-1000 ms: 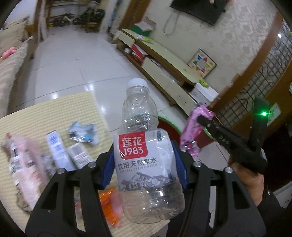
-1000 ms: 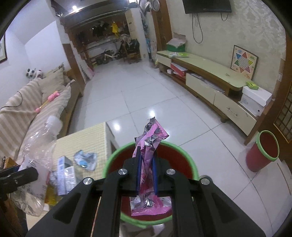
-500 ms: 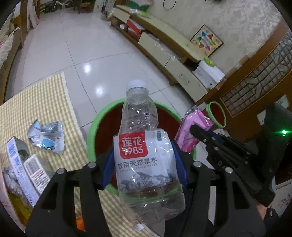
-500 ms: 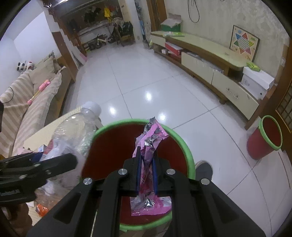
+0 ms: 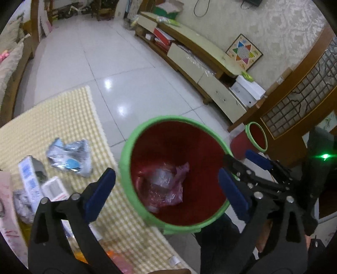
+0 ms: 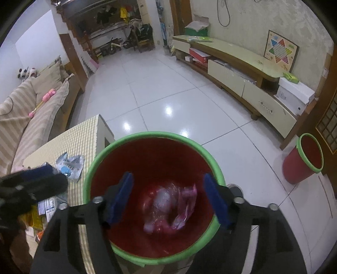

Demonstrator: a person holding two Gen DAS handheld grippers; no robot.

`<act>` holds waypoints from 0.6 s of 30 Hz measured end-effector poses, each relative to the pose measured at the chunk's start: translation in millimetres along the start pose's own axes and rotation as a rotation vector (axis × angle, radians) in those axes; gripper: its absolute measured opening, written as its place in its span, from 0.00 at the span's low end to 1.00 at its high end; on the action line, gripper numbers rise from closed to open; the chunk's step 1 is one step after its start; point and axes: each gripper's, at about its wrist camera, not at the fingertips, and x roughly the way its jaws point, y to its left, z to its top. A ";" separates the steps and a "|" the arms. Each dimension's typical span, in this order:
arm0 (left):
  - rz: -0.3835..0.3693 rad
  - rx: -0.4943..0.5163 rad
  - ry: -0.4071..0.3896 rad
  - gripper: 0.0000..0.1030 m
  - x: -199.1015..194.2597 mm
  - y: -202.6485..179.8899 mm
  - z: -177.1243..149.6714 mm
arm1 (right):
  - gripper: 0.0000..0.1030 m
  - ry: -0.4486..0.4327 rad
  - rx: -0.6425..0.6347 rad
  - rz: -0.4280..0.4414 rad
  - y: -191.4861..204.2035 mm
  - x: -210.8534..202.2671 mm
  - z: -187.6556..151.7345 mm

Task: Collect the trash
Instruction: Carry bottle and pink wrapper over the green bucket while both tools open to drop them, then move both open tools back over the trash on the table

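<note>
Both tongs, left [image 5: 166,189] and right [image 6: 168,198], just opened, empty, over one bin [image 6: 219,175] holding one bottle [image 6: 160,200].

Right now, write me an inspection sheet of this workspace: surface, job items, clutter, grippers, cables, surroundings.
Surface: low table with a yellow checked cover, beside the bin.
Job's things: red bin with green rim holds a clear plastic bottle and a pink wrapper.
Clutter: crumpled blue-and-silver wrapper, small white boxes and other wrappers lie on the table.
Grippers: left gripper and right gripper are both over the bin, jaws just opened, nothing between them.
Cables: a cord hangs on the far wall.
Surroundings: second red bin by the door, long low cabinet, striped sofa, glossy tiled floor.
</note>
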 end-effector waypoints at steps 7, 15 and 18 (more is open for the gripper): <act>0.032 -0.027 -0.043 0.95 -41.3 17.1 -9.6 | 0.80 0.012 -0.050 0.018 31.7 -11.9 -8.6; 0.083 -0.129 -0.085 0.95 -96.5 67.0 -36.9 | 0.87 0.018 -0.100 0.089 89.7 -30.1 -23.2; 0.109 -0.163 -0.102 0.95 -116.9 89.5 -48.5 | 0.87 0.025 -0.105 0.126 113.0 -34.6 -31.2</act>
